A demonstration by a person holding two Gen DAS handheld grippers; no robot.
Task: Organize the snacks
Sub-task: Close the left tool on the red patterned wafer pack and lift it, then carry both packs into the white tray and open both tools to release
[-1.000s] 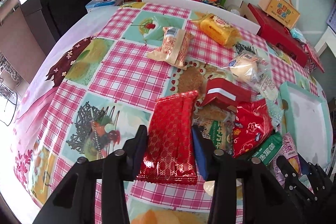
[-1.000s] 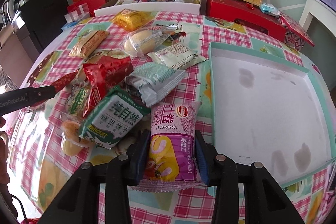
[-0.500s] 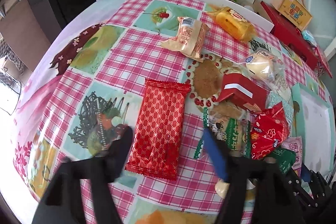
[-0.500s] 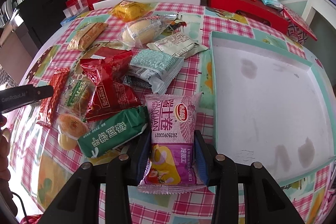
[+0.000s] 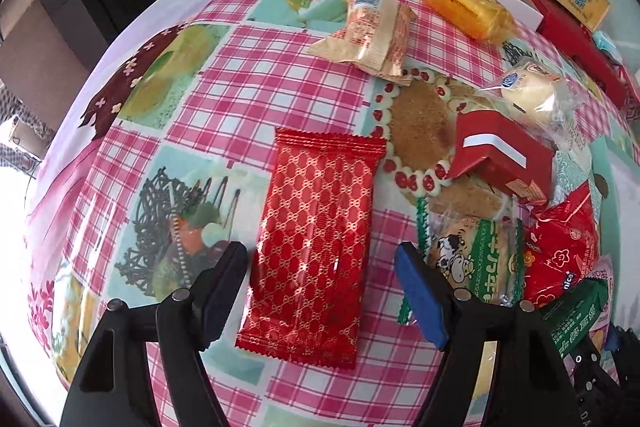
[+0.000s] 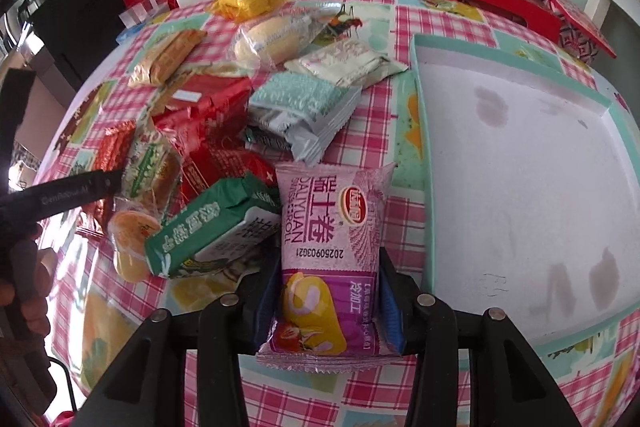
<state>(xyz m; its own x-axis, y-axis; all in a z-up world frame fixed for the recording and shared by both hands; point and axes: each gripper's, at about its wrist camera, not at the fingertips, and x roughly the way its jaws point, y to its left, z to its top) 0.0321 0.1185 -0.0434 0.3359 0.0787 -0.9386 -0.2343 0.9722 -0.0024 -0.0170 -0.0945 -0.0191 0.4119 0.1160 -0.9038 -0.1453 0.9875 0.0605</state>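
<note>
Right wrist view: the table (image 6: 256,379) carries a pink-checked cloth, and its right half is taken by a wide, shallow tray (image 6: 424,155) with a teal rim and a bare white floor. Boxes and a bottle line the far edge against the wall. The snack pile (image 6: 224,131) crowds the middle, just left of the tray's left rim.

Left wrist view: the near-left part of the table (image 5: 132,163) is bare cloth. The red patterned packet (image 5: 316,247) lies flat there, apart from the pile at its right.

The left gripper (image 5: 320,291) stands released, its jaws wide on either side of the red patterned packet and clear of it. A second ago they were clamped on that packet, which was tilted up off the cloth; it now rests on the table.

The right gripper (image 6: 326,301) has the purple roll packet (image 6: 332,251) between its jaws, near the table's front edge and just left of the tray. Its jaws have just been opening; whether the pads press the wrapper I cannot tell.
</note>
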